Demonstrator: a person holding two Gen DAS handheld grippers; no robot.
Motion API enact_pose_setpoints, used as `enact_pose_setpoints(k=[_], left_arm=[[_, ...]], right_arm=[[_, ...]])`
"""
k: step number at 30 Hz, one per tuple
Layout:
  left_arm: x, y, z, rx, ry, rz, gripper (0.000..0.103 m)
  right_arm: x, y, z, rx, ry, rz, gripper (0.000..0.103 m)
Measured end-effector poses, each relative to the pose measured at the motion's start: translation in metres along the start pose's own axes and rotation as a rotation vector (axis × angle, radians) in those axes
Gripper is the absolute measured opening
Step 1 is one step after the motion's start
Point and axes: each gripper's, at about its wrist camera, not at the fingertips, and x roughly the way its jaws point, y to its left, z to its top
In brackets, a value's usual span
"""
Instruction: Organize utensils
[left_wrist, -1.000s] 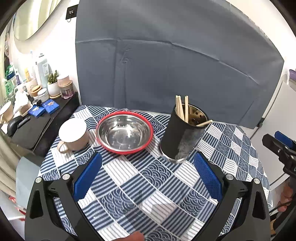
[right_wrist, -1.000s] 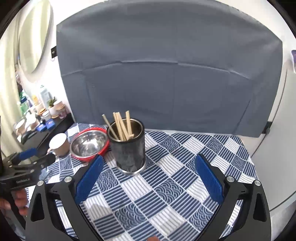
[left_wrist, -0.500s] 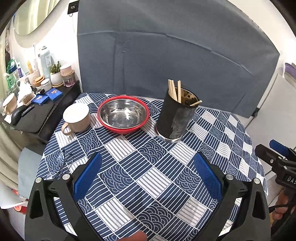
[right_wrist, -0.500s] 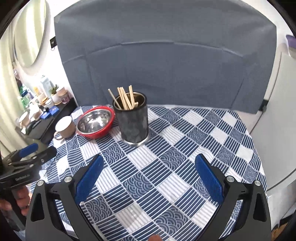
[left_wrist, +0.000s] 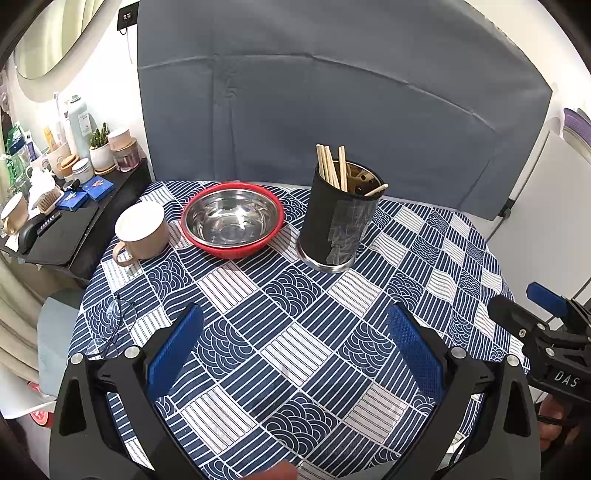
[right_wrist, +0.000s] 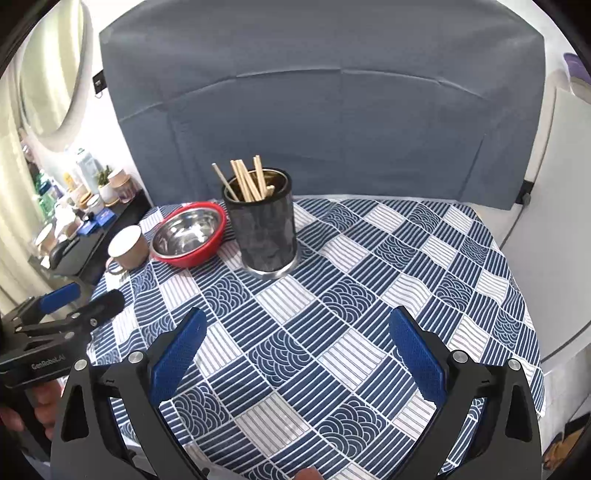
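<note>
Round table w/ blue-and-white patterned cloth, seen from near edge. Left gripper spread wide, nothing between blue pads, held above near part of cloth. Right gripper likewise spread wide, empty, above near part of cloth; also visible at right edge of left-wrist view, well apart from left one.

Black holder upright at far centre of table, metal base showing, taped patch on front. Chopsticks inside holder, approx. six, most leaning left, one tip resting on right rim. No utensils seen loose on cloth.

Steel bowl w/ red outside just left of holder, close but apart; nothing in it. Beige mug left of bowl, handle toward near-left; touching bowl or not, cannot tell. Eyeglasses on cloth at near-left edge.

Grey cloth backdrop behind table. Black side shelf at far left w/ bottles, jars, small plant.
</note>
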Motion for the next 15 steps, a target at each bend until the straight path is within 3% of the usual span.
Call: enact_pose_setpoints(k=[5, 15], left_arm=[[0.004, -0.003, -0.001, 0.003, 0.027, -0.014, 0.097], [0.002, -0.012, 0.000, 0.037, 0.007, -0.026, 0.097]], right_arm=[[0.005, -0.006, -0.001, 0.019, 0.017, 0.001, 0.095], [0.010, -0.006, 0.001, 0.009, 0.022, 0.007, 0.095]])
